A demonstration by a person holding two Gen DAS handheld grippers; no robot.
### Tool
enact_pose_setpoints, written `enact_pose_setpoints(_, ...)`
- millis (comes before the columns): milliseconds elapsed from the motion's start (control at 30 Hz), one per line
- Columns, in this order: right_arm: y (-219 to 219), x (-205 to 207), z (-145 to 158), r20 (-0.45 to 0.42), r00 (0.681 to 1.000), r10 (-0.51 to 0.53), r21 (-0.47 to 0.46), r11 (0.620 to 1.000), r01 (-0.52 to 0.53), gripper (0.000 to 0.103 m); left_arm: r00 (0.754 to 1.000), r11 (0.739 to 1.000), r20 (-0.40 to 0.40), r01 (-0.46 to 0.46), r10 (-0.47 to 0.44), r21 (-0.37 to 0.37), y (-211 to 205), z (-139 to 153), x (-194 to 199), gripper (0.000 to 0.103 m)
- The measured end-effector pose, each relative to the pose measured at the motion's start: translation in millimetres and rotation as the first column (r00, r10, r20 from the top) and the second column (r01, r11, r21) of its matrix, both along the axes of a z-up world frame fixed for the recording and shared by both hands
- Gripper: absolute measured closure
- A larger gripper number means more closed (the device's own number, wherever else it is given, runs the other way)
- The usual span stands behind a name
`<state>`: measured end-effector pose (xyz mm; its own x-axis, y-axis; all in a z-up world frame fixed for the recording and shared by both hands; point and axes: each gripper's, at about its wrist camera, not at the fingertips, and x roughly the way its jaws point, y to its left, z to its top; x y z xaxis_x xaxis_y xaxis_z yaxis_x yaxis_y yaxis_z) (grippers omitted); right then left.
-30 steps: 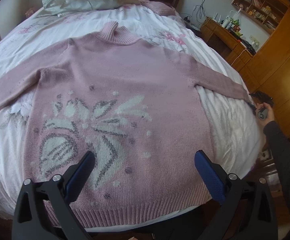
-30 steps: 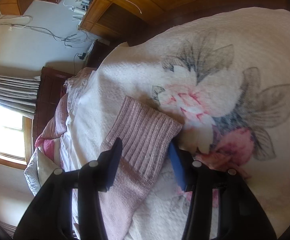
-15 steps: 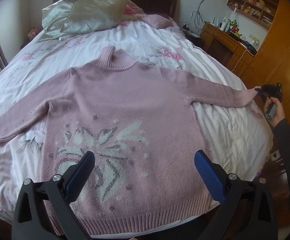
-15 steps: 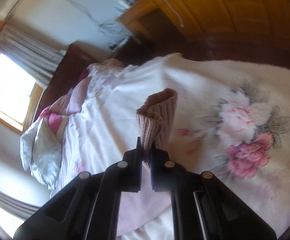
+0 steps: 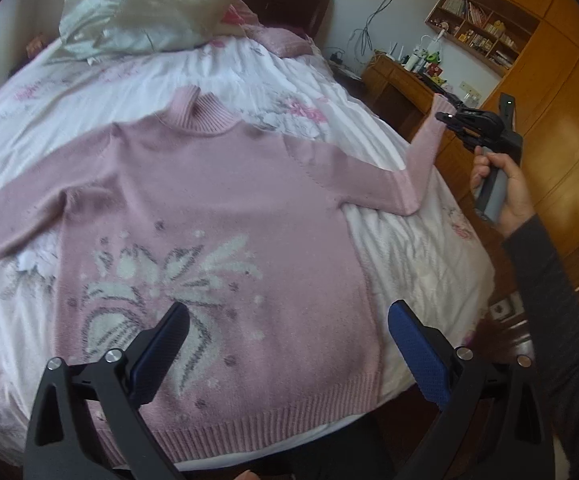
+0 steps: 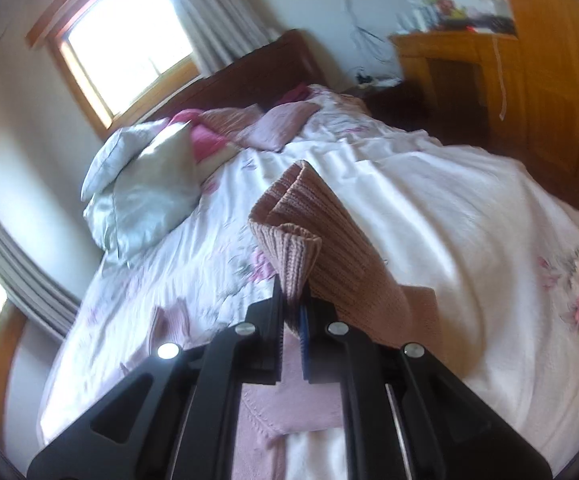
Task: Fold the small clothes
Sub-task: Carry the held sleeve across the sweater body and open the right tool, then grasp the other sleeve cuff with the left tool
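**Lifting a sleeve cuff off the bed**

Spreading across most of the scene ahead of the left gripper (image 5: 285, 344) is a bed (image 5: 249, 76) with a white floral cover. A pink sweater (image 5: 217, 208) lies flat and face up on it, with its ribbed hem nearest the left gripper and its turtleneck collar pointing away toward the pillows (image 5: 157, 20) at the headboard. A grey and white leaf pattern fills the lower front of the sweater, just beyond the left gripper's fingertips. The left gripper hangs over the hem with its jaws spread wide and nothing between them.

Off to the right, the sweater's sleeve (image 5: 421, 152) rises off the bed. The right gripper (image 6: 291, 316) has its jaws pressed nearly together, pinching the ribbed cuff (image 6: 289, 236), which stands up folded just past its fingertips. A hand (image 5: 505, 188) in a dark sleeve grips the handle of the right gripper. A wooden desk (image 5: 401, 80) stands beyond the bed's right edge.
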<state>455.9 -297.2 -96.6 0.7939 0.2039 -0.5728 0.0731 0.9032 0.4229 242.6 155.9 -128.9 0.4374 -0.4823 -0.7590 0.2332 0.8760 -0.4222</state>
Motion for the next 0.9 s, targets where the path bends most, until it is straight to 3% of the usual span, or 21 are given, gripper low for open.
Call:
enact_pose_setpoints(100,46,4,-6,-0.014,0.998,0.058,-0.059,0.997,-0.059,0.098,0.998,0.998,-0.054,-0.023,0.02,-0.054,14,-14,12,0.004)
enact_pose_setpoints(233,112,5,-27,-0.063,0.991,0.122,-0.13,0.983,-0.129,0.098,0.998,0.999,-0.054,-0.036,0.035,-0.02,23,-26,31,0.004)
enact_pose_setpoints(333,157,2,-58,-0.116,0.979,0.165,-0.201,0.962,-0.186,0.098,0.993,0.994,-0.114,-0.049,0.038,-0.094,33,-42,53,0.004)
enact_pose_setpoints(433,201,1,-97,-0.177,0.963,0.203,-0.297,0.922,-0.249,0.098,0.988,0.981,-0.154,-0.053,0.024,-0.185,37,-57,79,0.004)
enact_pose_setpoints(600,249,-4,-159,-0.29,0.928,0.232,-0.426,0.838,-0.343,0.097,0.984,0.981,-0.167,-0.09,0.06,-0.174,33,-75,123,0.004)
enact_pose_setpoints(667,261,-10,-172,-0.322,0.911,0.259,-0.447,0.806,-0.387,0.084,0.98,0.962,-0.198,-0.072,0.019,-0.263,29,-82,142,0.004)
enact_pose_setpoints(700,262,-18,-174,-0.318,0.906,0.278,-0.446,0.8,-0.402,0.072,0.974,0.949,-0.228,-0.073,0.002,-0.306,26,-87,153,0.004)
enact_pose_setpoints(733,263,-26,-173,-0.313,0.903,0.293,-0.443,0.796,-0.412,0.059,0.967,0.938,-0.256,-0.085,-0.004,-0.337,22,-92,164,0.004)
enact_pose_setpoints(767,261,-34,-168,-0.306,0.903,0.3,-0.44,0.797,-0.414,0.056,0.961,0.922,-0.275,-0.097,-0.011,-0.375,18,-97,174,0.004)
enact_pose_setpoints(900,223,-80,-147,-0.278,0.909,0.311,-0.283,0.878,-0.387,0.055,0.942,0.87,-0.33,-0.109,-0.065,-0.482,-9,-123,220,0.004)
